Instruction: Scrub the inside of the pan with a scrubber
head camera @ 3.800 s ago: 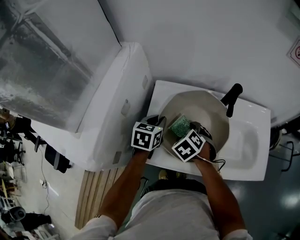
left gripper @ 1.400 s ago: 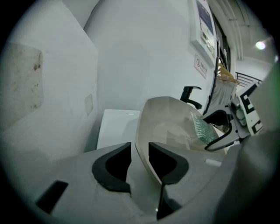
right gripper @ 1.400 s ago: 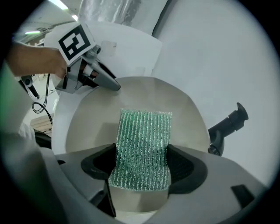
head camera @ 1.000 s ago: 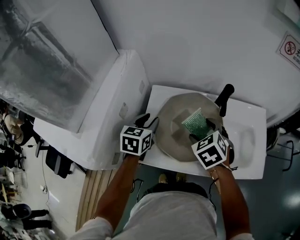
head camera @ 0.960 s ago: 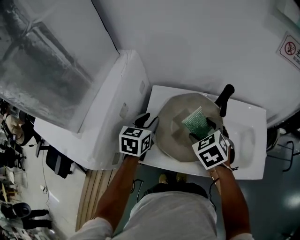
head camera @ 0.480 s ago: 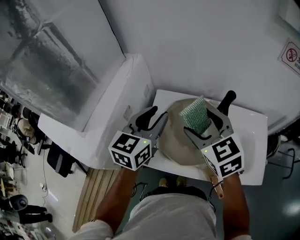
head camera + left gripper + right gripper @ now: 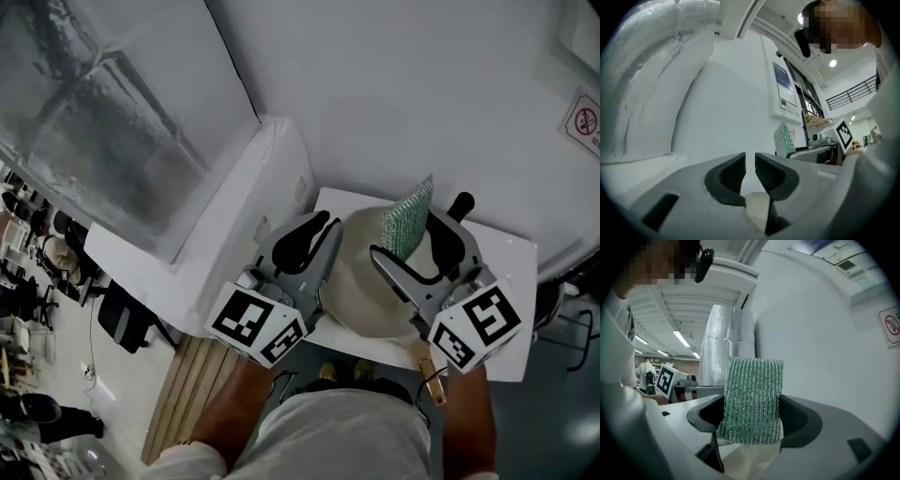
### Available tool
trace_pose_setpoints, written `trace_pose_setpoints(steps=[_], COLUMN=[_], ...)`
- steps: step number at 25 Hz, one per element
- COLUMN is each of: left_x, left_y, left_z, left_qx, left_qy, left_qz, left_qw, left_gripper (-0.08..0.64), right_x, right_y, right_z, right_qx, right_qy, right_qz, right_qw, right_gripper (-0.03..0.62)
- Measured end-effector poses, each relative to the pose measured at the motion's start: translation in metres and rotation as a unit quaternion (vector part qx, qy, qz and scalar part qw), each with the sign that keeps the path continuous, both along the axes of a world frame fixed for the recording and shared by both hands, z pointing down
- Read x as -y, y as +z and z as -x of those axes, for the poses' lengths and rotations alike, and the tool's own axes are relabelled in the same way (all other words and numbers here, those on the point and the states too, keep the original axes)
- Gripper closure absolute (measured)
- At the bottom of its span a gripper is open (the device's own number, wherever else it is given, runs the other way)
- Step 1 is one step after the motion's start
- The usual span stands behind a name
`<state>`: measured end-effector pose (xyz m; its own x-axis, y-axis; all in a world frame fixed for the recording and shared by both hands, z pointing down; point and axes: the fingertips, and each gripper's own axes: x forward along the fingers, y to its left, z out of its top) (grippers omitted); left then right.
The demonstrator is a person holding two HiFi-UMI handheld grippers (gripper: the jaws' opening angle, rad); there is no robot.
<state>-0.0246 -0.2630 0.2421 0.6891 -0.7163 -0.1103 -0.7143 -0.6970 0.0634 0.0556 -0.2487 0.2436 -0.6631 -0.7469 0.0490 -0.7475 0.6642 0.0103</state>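
Left gripper (image 7: 323, 225) hung above the near left corner of the sink (image 7: 511, 272) with its jaws closing; in its own view (image 7: 750, 157) only a narrow slit stood between the ribbed pads (image 7: 732, 174), and nothing sat in that slit. Beyond those jaws I saw only bare white wall. On my other side, the right gripper (image 7: 412, 239) was pinching the scrubber (image 7: 410, 220), a green and silver ribbed pad that stood upright between the jaws with its top edge well clear of the fingertips. From that gripper's own camera (image 7: 752, 401) the scrubber (image 7: 752, 399) filled the gap from pad to pad, and both pads pressed on its sides. Looking down from the head camera, I had the pan (image 7: 366, 291) lying in the sink below both grippers, its pale inside facing up and its black handle (image 7: 459, 204) pointing away toward the wall. Scrubber and pan were apart, the scrubber held up in the air over the pan's far side. Each gripper's marker cube (image 7: 255, 323) sat toward me, over my forearms.
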Motion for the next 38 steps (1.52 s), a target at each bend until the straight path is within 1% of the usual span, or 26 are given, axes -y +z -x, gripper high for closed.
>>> trace_pose_setpoints(steps=[2, 6, 10, 16, 38], left_x=[-0.005, -0.013, -0.019, -0.026, -0.025], left_y=[-0.009, -0.020, -0.026, -0.029, -0.025], left_z=[0.001, 0.001, 0.001, 0.001, -0.006], left_qx=[-0.006, -0.010, -0.010, -0.016, -0.023], left_qy=[-0.003, -0.009, -0.012, -0.013, -0.008], left_qz=[-0.013, -0.032, -0.046, -0.060, -0.055], left_qw=[0.9999, 0.9994, 0.9988, 0.9980, 0.9982], left_gripper=[0.499, 0.524, 0.538, 0.543, 0.544], right_x=[-0.002, -0.009, -0.014, -0.018, -0.015], right_y=[-0.010, -0.024, -0.030, -0.030, -0.023], right_z=[-0.001, 0.000, 0.002, 0.004, 0.003], right_qx=[0.018, 0.038, 0.050, 0.051, 0.035], right_qy=[-0.004, -0.013, -0.017, -0.016, -0.013], right_qz=[-0.017, -0.055, -0.076, -0.086, -0.087], right_qw=[1.000, 0.998, 0.996, 0.995, 0.996], right_gripper=[0.239, 0.239, 0.241, 0.241, 0.241])
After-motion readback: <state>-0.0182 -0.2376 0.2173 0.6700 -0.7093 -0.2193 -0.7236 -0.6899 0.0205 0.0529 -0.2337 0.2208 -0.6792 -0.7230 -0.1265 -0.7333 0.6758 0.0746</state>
